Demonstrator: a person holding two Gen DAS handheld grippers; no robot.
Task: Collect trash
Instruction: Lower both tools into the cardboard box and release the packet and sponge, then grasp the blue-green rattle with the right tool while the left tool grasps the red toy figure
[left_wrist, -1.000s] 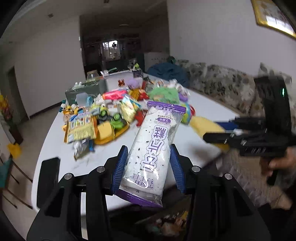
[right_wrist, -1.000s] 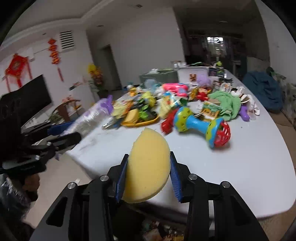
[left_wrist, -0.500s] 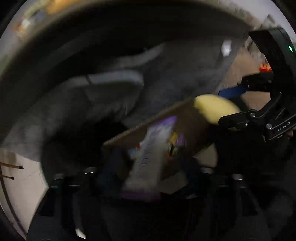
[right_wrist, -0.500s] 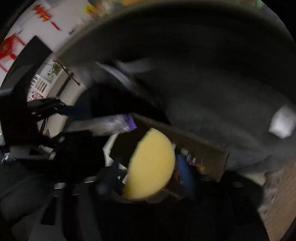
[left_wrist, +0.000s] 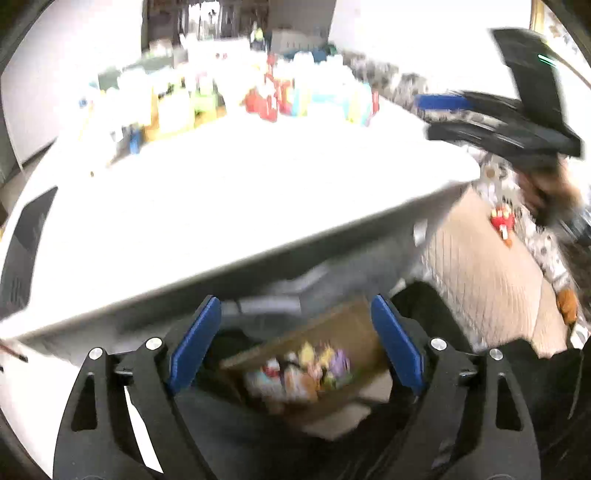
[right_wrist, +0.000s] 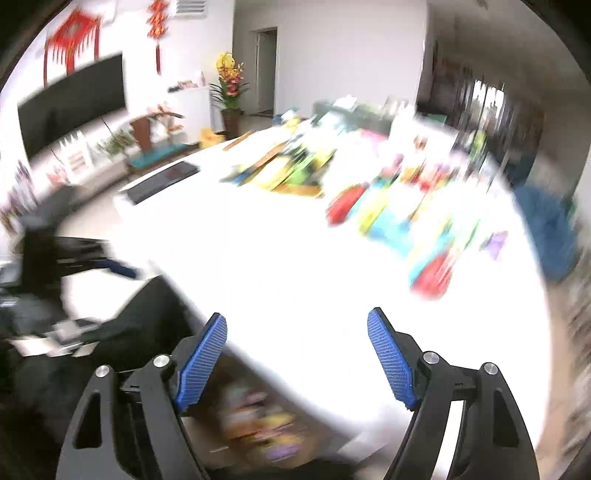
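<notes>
Two blue-padded black grippers opening, nothing between their jaws
Left gripper and right gripper frame one brown cardboard box of colourful wrapper trash, low at bottom centre, under one white table

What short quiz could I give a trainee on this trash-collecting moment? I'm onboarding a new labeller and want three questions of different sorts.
1. True or false: the left gripper has a wrapper pressed between its pads.
2. Where is the cardboard box of trash?
A. on top of the table
B. below the near table edge
C. on the sofa
3. Fill in: the toys lie on the white ____.

Key
1. False. Its jaws are opening with nothing gripped; the right gripper is the same.
2. B. It shows beneath the table edge.
3. table
</notes>
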